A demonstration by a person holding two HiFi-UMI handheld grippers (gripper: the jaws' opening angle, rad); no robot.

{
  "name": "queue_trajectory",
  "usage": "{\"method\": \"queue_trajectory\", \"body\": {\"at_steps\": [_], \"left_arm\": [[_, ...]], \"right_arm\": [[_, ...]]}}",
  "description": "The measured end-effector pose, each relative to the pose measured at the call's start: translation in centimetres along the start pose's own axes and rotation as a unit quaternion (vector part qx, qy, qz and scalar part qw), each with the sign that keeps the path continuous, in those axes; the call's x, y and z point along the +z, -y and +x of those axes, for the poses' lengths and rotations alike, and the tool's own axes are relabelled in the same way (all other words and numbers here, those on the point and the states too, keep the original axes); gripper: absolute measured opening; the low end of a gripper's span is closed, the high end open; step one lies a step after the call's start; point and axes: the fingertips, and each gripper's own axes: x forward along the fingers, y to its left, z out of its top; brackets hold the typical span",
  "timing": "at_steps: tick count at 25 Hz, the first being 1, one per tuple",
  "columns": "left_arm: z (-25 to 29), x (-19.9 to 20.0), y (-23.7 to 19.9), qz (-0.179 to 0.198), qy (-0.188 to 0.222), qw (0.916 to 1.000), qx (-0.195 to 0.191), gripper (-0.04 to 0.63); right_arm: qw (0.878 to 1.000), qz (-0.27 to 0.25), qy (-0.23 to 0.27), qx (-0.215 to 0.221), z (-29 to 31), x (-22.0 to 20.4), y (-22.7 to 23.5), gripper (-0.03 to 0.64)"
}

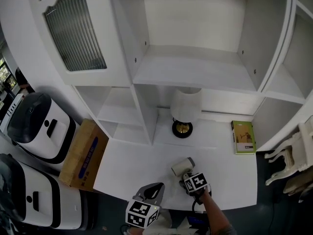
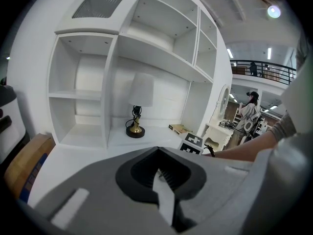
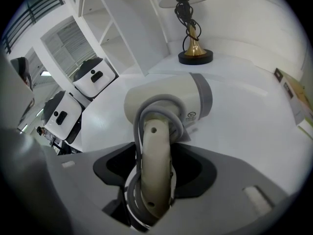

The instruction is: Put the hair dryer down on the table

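Note:
A cream hair dryer (image 1: 182, 166) with a grey band is over the front middle of the white table (image 1: 230, 180). My right gripper (image 1: 190, 178) is shut on its handle. In the right gripper view the handle (image 3: 155, 165), with the grey cord wound round it, stands between the jaws and the dryer's barrel (image 3: 168, 104) points across the tabletop. I cannot tell if the barrel touches the table. My left gripper (image 1: 153, 189) is at the table's front edge, left of the dryer, shut with nothing in it (image 2: 157, 153).
A lamp (image 1: 185, 109) stands at the back under the shelf unit, and a green book (image 1: 243, 137) lies at the right. A cardboard box (image 1: 83, 153) and two white appliances (image 1: 39, 126) are to the left. A white chair (image 1: 293, 155) is on the right.

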Motion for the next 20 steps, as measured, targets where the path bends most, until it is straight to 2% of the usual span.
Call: {"method": "queue_trajectory", "body": {"at_steps": [5, 9, 12, 20], "left_arm": [[0.0, -0.2, 0.6, 0.005, 0.001, 1.0000, -0.006, 0.002], [0.0, -0.7, 1.3, 0.005, -0.002, 0.9999, -0.012, 0.002], [-0.2, -1.1, 1.5, 0.001, -0.002, 0.9999, -0.010, 0.002], [-0.9, -1.2, 1.4, -0.009, 0.005, 0.9999, 0.002, 0.002]], "right_arm": [[1.000, -0.003, 0.011, 0.016, 0.0, 0.1, -0.1, 0.264], [1.000, -0.014, -0.001, 0.017, -0.2, -0.5, -0.5, 0.279], [0.999, -0.028, -0.012, 0.018, -0.4, -0.9, -1.0, 0.308], [0.999, -0.036, -0.013, 0.023, -1.5, -1.4, -1.0, 0.311]]}}
